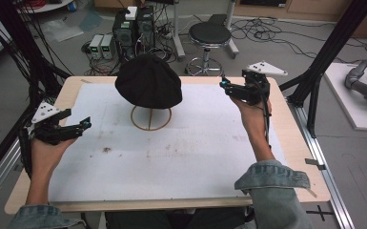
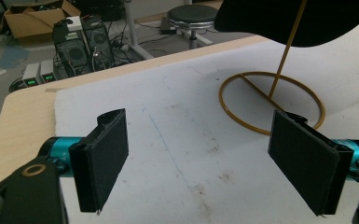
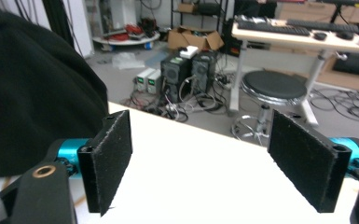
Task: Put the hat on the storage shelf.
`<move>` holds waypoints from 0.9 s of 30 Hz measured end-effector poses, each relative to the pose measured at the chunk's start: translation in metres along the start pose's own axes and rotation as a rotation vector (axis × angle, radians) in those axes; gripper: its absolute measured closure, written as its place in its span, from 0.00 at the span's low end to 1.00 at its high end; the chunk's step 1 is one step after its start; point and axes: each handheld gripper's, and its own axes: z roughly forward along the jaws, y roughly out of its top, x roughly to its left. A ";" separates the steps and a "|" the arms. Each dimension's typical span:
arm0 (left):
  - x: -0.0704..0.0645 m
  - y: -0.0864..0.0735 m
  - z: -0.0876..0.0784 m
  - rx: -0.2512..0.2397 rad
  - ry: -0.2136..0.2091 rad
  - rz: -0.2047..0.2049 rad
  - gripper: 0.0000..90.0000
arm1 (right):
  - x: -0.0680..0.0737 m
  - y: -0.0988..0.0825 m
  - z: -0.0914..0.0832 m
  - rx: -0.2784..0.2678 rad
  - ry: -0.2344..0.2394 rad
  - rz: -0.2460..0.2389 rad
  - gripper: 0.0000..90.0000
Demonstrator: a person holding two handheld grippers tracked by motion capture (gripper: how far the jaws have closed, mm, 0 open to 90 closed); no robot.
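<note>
A black hat [image 1: 148, 81] rests on a thin gold wire stand [image 1: 151, 125] at the back middle of the white mat. In the left gripper view the hat [image 2: 298, 18] hangs over the stand's ring [image 2: 220, 95] ahead and to the right. My left gripper [image 1: 83, 126] hovers at the mat's left edge, its jaws open [image 2: 205, 158] and empty, pointing toward the stand. My right gripper [image 1: 225, 85] is held up at the back right, just right of the hat. Its jaws are open [image 3: 207, 158] with nothing between them, and the hat [image 3: 32, 93] is at the left.
The white mat [image 1: 171, 162] covers most of the wooden table [image 1: 295, 143]. Behind the table stand a black stool [image 1: 209, 34], computer towers [image 1: 133, 26] and loose cables on the floor. Black frame posts [image 1: 329, 47] rise at both sides.
</note>
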 end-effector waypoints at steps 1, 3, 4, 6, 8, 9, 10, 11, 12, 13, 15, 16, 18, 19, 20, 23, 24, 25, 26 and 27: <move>0.000 0.000 0.000 0.000 -0.001 -0.002 0.23 | -0.003 -0.004 -0.003 0.000 -0.002 -0.004 0.24; 0.000 0.000 0.000 0.004 -0.001 0.002 0.23 | -0.006 -0.010 -0.008 0.011 -0.010 0.013 0.23; -0.001 0.000 0.001 0.001 -0.002 0.001 0.23 | -0.008 -0.013 -0.012 0.007 -0.010 0.016 0.23; -0.001 0.000 0.001 0.002 -0.002 0.002 0.23 | -0.011 -0.018 -0.018 0.002 -0.015 0.016 0.23; -0.001 -0.001 0.001 0.002 -0.002 0.002 0.23 | -0.013 -0.025 -0.024 0.005 -0.014 0.016 0.22; -0.001 -0.001 0.001 0.004 0.000 0.006 0.23 | -0.014 -0.028 -0.027 0.008 -0.017 0.017 0.22; -0.001 -0.001 0.002 0.001 0.003 0.006 0.23 | -0.015 -0.031 -0.030 0.006 -0.018 0.018 0.22; -0.001 -0.002 0.002 0.001 0.003 0.006 0.23 | -0.016 -0.034 -0.033 0.005 -0.017 0.026 0.22; -0.001 -0.002 0.002 0.002 0.002 0.005 0.23 | -0.017 -0.038 -0.035 0.001 -0.019 0.030 0.21; -0.001 -0.002 0.002 0.005 0.002 0.007 0.23 | -0.018 -0.041 -0.038 0.002 -0.021 0.033 0.21; -0.001 -0.003 0.003 0.006 0.002 0.007 0.23 | -0.020 -0.048 -0.044 -0.001 -0.026 0.039 0.21; -0.001 -0.003 0.003 0.006 0.002 0.007 0.23 | -0.021 -0.052 -0.046 -0.005 -0.026 0.042 0.21; -0.001 -0.003 0.003 0.007 0.002 0.008 0.23 | -0.022 -0.058 -0.050 -0.002 -0.029 0.050 0.21; -0.001 -0.004 0.004 0.007 0.001 0.008 0.23 | -0.023 -0.062 -0.052 -0.004 -0.033 0.049 0.21; -0.002 -0.004 0.004 0.006 0.001 0.009 0.23 | -0.024 -0.065 -0.055 -0.001 -0.036 0.054 0.20; -0.003 -0.004 0.005 0.002 0.002 0.013 0.23 | -0.025 -0.075 -0.060 -0.003 -0.041 0.059 0.20; -0.003 -0.004 0.005 0.004 0.001 0.016 0.23 | -0.026 -0.078 -0.061 0.013 -0.045 0.064 0.19; -0.003 -0.005 0.006 0.005 0.002 0.016 0.23 | -0.026 -0.081 -0.062 0.024 -0.049 0.063 0.18; -0.003 -0.005 0.006 0.006 0.001 0.015 0.23 | -0.026 -0.085 -0.064 0.009 -0.048 0.066 0.18; -0.003 -0.005 0.006 0.008 0.001 0.017 0.23 | -0.027 -0.089 -0.065 0.004 -0.048 0.069 0.18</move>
